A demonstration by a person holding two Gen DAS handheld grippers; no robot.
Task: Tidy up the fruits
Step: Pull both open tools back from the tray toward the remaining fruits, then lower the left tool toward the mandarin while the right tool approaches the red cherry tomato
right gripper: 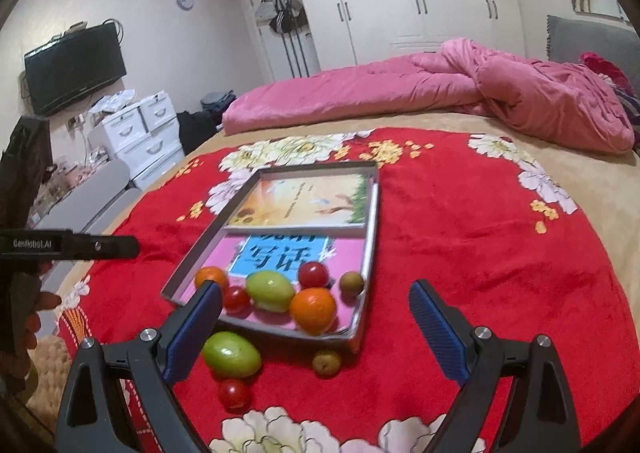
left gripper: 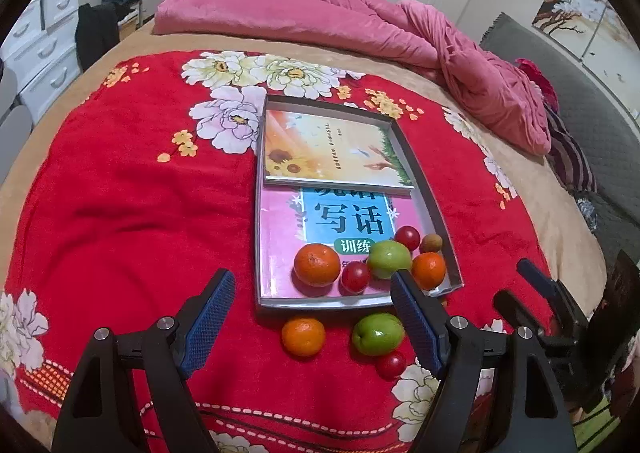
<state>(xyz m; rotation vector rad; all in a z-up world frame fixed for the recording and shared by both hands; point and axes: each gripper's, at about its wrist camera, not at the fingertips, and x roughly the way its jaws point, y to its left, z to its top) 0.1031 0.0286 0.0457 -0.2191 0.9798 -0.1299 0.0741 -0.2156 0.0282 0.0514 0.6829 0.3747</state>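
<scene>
Fruits lie in two groups on a red flowered blanket (left gripper: 120, 213) spread over a bed. Six sit inside a shallow grey tray (left gripper: 436, 221), at its near end, on top of a pink book (left gripper: 280, 221): two oranges (left gripper: 317, 264), two red cherry tomatoes (left gripper: 355, 277), a green fruit (left gripper: 388, 259) and a small brown fruit (left gripper: 431, 243). A second book with sunflowers (left gripper: 332, 149) fills the far end of the tray. Outside the tray, on the blanket just before its near rim, lie a loose orange (left gripper: 303, 336), a loose green fruit (left gripper: 378, 334), a loose red tomato (left gripper: 391, 365) and a loose brown fruit (right gripper: 327, 363). The left gripper (left gripper: 312, 329) has its jaws open and empty; the loose orange lies between and just beyond its tips, and the loose green fruit sits right beside its right finger. The right gripper (right gripper: 316, 329) also has its jaws wide open, holding nothing; the loose green fruit is just beside its left finger, the loose brown fruit lies between the tips, and the near end of the tray with its fruits lies straight ahead. A crumpled pink quilt (left gripper: 360, 21) lies far beyond both.
</scene>
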